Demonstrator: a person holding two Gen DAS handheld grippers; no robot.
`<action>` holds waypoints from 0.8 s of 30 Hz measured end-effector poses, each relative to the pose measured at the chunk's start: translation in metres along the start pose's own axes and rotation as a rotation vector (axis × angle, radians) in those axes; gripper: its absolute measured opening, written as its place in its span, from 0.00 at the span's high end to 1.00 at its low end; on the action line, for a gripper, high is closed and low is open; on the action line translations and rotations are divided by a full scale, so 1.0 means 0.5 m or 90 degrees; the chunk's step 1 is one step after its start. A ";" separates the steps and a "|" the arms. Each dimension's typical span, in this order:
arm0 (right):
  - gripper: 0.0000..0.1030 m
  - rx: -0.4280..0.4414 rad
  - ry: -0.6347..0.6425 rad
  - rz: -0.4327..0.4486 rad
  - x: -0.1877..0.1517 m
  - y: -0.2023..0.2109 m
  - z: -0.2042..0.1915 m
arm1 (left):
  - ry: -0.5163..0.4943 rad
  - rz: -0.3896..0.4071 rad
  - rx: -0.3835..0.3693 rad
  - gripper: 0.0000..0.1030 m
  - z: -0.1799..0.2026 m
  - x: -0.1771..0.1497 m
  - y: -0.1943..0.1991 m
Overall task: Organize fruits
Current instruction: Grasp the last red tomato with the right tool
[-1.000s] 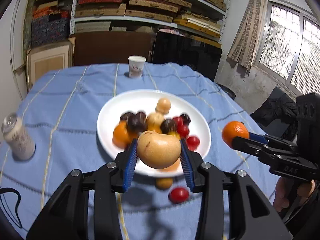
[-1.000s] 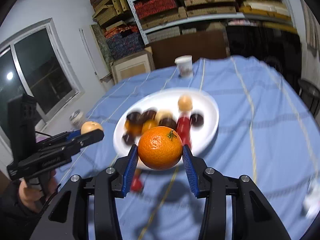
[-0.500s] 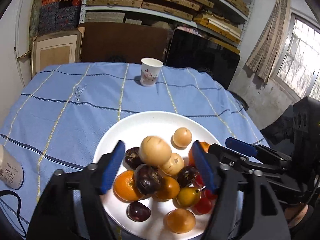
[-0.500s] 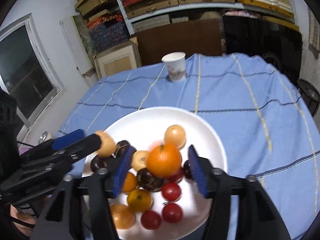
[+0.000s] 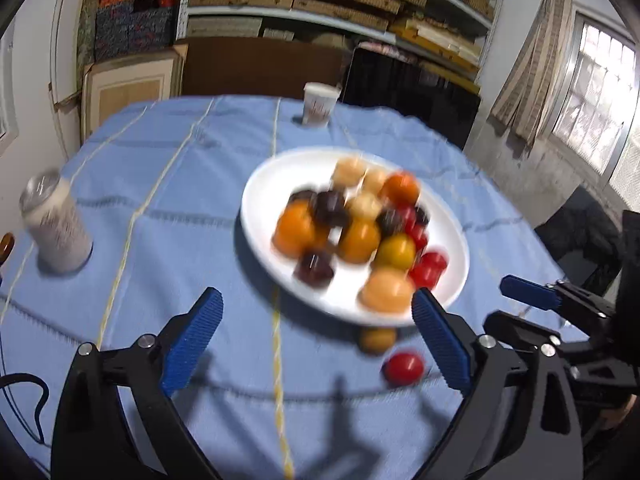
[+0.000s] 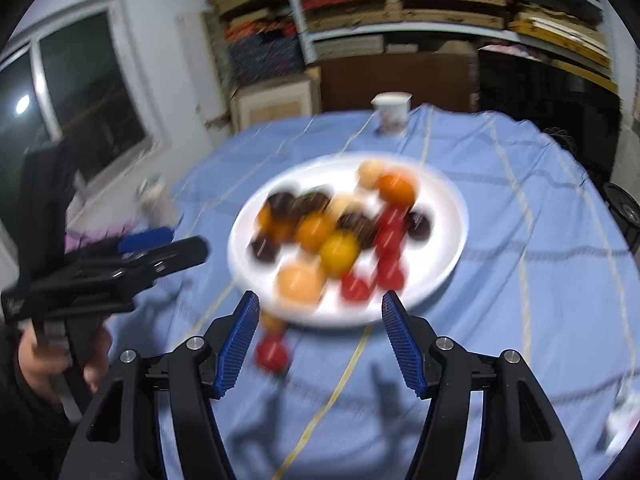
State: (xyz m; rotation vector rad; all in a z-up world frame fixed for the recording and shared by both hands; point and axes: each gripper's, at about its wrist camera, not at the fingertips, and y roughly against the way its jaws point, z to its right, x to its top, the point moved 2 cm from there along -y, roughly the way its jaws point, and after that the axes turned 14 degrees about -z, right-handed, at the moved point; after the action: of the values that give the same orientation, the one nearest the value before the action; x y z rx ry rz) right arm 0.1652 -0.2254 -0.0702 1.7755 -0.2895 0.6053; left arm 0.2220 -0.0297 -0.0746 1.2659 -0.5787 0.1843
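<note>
Table (image 5: pixel 168 200): round, under a blue cloth with pale stripes; bears everything listed below.

Plate (image 5: pixel 260 216): white, round, near the middle of the table; taken as landmark.

Fruits (image 5: pixel 356 228): heaped on the plate, blurred; orange, yellow, tan, dark purple and red pieces, touching one another.

Can (image 5: pixel 56 228): pale, upright, well apart from the plate on its left side in the left wrist view.

Paper cup (image 5: pixel 318 104): white, upright, beyond the plate's far rim.

Left claw (image 5: pixel 316 344): just short of the plate's near rim, jaws opening, very wide, nothing between the pads.

Right claw (image 6: pixel 316 340): at the plate's near rim, jaws parted about halfway, holding nothing.

Tan fruit (image 5: pixel 377 339): on the cloth, just beside the plate's near rim.

Red fruit (image 5: pixel 403 367): on the cloth, just beside the tan fruit, on its side away from the plate.
</note>
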 end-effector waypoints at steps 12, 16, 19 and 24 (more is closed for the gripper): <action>0.42 -0.054 0.025 -0.070 -0.049 -0.100 -0.071 | 0.036 -0.038 0.034 0.09 -0.046 -0.096 -0.053; 0.56 -0.048 0.029 -0.091 -0.036 -0.127 -0.079 | 0.056 -0.030 0.021 0.09 -0.061 -0.094 -0.048; 0.63 -0.048 0.025 -0.101 -0.030 -0.142 -0.078 | 0.068 -0.037 0.014 0.09 -0.070 -0.093 -0.052; 0.72 -0.035 0.029 -0.090 -0.027 -0.143 -0.080 | 0.064 -0.040 0.009 0.09 -0.068 -0.091 -0.054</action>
State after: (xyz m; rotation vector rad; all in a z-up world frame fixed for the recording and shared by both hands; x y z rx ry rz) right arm 0.1790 -0.1684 -0.1286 1.7103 -0.1461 0.5305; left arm 0.2060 0.0020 -0.1265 1.2788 -0.4509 0.1982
